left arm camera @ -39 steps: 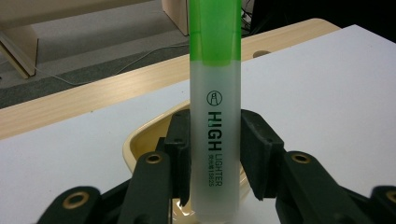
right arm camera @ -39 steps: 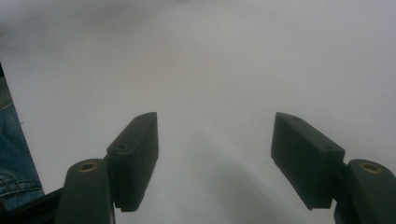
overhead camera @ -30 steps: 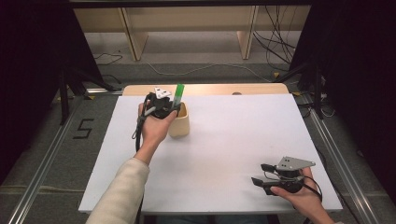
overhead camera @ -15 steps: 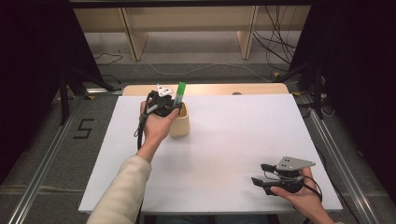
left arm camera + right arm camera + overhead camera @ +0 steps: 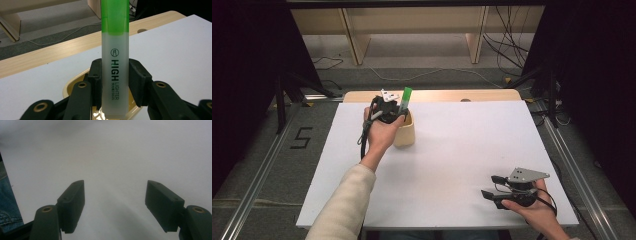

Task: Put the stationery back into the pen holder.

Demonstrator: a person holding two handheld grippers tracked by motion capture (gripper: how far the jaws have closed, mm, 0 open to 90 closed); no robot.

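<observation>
A highlighter pen with a green cap and frosted white barrel stands upright, its lower end over the mouth of a cream cup. My left gripper is shut on its barrel, one pad pressing each side. From above, the highlighter pokes up over the cup at the table's far left, with the left gripper held by a hand over the rim. My right gripper lies low at the near right of the table, open, with nothing between its pads.
The white table top stretches between the two hands. A wooden edge runs along its far side. Beyond it are shelf legs and loose cables on the floor. A metal rail flanks the table's left.
</observation>
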